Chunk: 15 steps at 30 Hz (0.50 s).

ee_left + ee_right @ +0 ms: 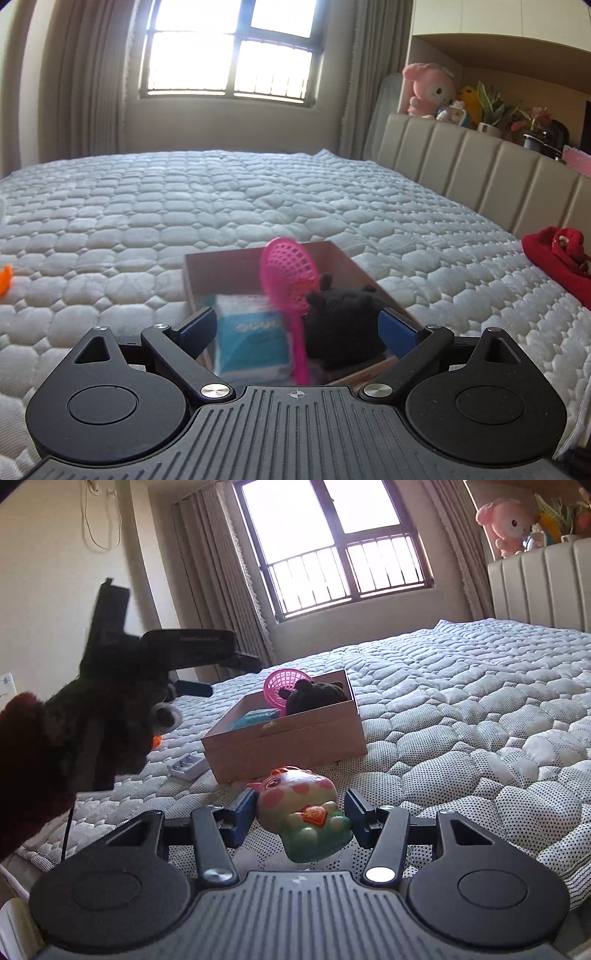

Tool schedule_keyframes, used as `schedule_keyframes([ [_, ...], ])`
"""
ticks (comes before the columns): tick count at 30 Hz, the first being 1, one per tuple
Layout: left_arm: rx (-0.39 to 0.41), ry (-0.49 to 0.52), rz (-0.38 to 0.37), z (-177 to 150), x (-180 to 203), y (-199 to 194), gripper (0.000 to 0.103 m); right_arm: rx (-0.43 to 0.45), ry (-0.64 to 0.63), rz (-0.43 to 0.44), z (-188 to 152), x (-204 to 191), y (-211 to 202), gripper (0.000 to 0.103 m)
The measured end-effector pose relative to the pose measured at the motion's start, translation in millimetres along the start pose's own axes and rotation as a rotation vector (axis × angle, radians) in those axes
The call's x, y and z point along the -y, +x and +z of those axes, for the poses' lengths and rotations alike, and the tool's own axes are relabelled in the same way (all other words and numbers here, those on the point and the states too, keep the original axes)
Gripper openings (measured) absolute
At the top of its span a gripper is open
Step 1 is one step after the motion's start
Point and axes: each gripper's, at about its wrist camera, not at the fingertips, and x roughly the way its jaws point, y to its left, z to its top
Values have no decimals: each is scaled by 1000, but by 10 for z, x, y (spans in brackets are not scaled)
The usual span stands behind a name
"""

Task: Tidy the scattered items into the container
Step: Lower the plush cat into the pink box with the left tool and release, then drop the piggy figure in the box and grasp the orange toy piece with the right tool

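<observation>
An open cardboard box (pixel 343 254) (pixel 288 738) sits on the quilted bed. In it are a pink mesh paddle (pixel 286 273) (pixel 277 686), a black plush (pixel 340 317) (pixel 317 696) and a blue-and-white packet (pixel 251 332). My left gripper (pixel 295 328) is open and empty, just above the box; it also shows in the right wrist view (pixel 221 675). My right gripper (pixel 301 814) is open, its fingers on either side of a green-and-pink animal toy (pixel 306 812) lying on the bed in front of the box.
A white battery holder (pixel 186 766) and an orange piece (pixel 157 741) (pixel 5 280) lie left of the box. A red cloth (pixel 557 258) lies by the padded headboard (pixel 480 166). Plush toys and plants stand on the shelf behind it.
</observation>
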Motion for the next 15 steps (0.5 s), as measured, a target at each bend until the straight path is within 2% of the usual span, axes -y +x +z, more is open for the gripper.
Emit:
schedule_keyframes([
  [7,13,61,106,-449,-243,-466,102,17,-111,-2,239,-303,215,53],
  [11,19,55,108,-672,-400,-616,103,16,-177,-21,552,-468,462,53],
  [15,11,4,84,-813,-594,-727,103,-7,-159,-18,952,-539,781,53],
])
